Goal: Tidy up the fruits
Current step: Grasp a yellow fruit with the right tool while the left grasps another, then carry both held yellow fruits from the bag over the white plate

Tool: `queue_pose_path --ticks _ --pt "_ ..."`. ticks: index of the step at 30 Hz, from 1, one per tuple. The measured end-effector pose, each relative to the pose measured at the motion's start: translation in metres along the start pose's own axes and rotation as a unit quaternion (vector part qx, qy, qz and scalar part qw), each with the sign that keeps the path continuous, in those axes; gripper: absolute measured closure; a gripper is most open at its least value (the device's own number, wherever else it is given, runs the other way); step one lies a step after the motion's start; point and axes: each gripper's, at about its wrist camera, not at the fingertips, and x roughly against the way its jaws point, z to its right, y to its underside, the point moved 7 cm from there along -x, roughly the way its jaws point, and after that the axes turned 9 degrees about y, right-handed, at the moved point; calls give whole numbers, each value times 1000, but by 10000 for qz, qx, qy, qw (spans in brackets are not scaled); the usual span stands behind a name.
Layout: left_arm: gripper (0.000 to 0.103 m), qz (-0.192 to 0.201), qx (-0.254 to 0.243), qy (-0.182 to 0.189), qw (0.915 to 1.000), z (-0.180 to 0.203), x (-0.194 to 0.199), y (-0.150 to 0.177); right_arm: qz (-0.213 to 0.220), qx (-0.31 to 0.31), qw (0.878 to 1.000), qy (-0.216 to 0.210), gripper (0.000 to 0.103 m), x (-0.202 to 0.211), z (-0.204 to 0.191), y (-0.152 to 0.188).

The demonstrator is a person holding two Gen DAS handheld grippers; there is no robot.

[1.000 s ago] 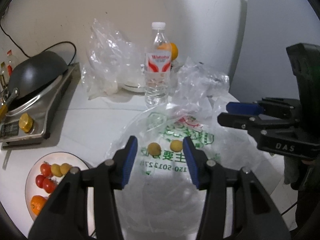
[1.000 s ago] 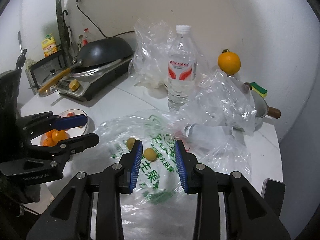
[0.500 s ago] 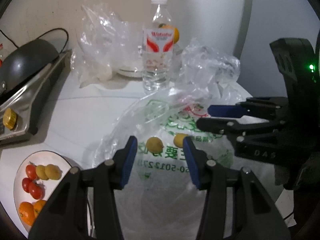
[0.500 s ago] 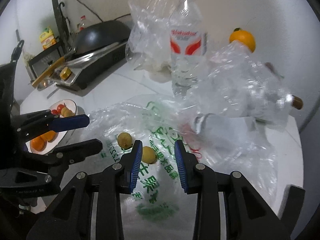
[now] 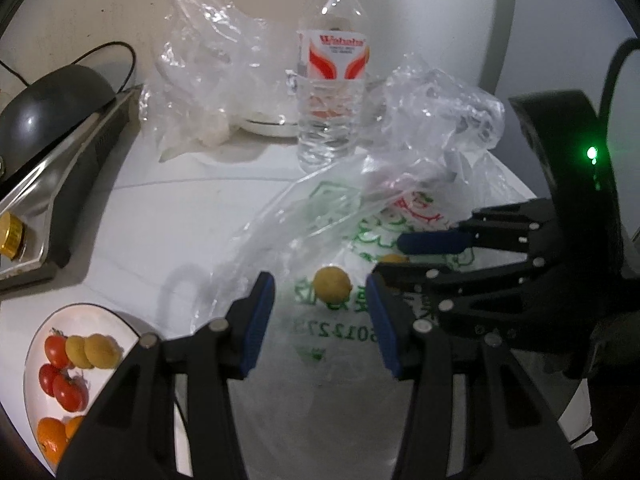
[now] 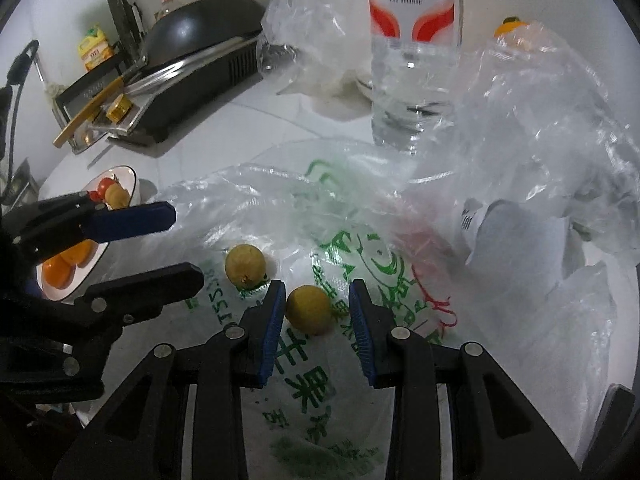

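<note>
Right gripper [image 6: 317, 312] low over the printed plastic bag [image 6: 320, 360], jaws parted and straddling a small yellow fruit [image 6: 309, 309] — pads close on either side, left pad perhaps just touching, nothing clamped. The fruit sits on the bag's green lettering.

Left gripper [image 5: 320, 312] also spread wide, empty, aimed at a second yellow fruit [image 5: 332, 284] lying on the same bag just beyond its fingertips. From the right wrist view the two fruits lie near each other but apart, the second one [image 6: 245, 266] further left and slightly farther off.

The grippers approach from opposite sides; each shows in the other's camera, the right gripper's blue-padded fingers coming in from the right of the left wrist view.

To the left of the bag, a white plate [image 5: 36, 344] on the table [image 5: 168, 216] holds red tomatoes [image 5: 66, 384], two yellow fruits [image 5: 94, 350] and oranges [image 5: 52, 438] at its near end.

Farther back: a clear water bottle [image 5: 331, 80] with a red-and-white label stands upright just past the bag's far edge. Crumpled clear plastic bags [image 5: 208, 64] sit either side of it. At far left, a cooktop [image 5: 56, 168] carrying a dark wok [image 5: 52, 100]. An orange object [image 6: 510, 26] shows at the back right in the right wrist view, half hidden by plastic — probably another orange, hard to tell.
</note>
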Motion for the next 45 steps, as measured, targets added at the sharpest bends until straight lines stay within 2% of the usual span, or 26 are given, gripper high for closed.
queue_pose_path --ticks 5,14,17,23,25,26,29,36,40,45 --pt "54 -89 -11 10 10000 -1 -10 1 -31 -3 10000 -47 72 -2 -3 3" --pt "55 -65 -584 77 9982 28 -23 -7 181 -207 9996 48 73 14 20 12" --pt "55 -188 -706 37 9973 30 -31 -6 216 -326 9992 45 72 17 28 16" --pt "57 -426 -635 -313 9966 18 -50 -8 338 -357 9988 37 72 27 35 17" --pt "61 -545 -666 -403 9955 14 -56 -6 365 -338 9988 47 72 29 36 16" --pt "67 -603 -694 -444 9948 13 -58 -4 386 -347 9986 48 72 30 36 16" --pt "76 -684 -783 -448 9936 13 -63 -2 448 -387 9982 67 72 32 37 15" --pt "76 -666 -845 -336 9936 15 -59 2 559 -440 9974 64 72 41 36 17" --pt "76 -597 -756 -90 9953 27 -44 3 584 -442 9973 108 72 46 34 17" --pt "76 -371 -711 -28 9968 36 -23 -1 619 -428 9970 160 72 53 29 18"
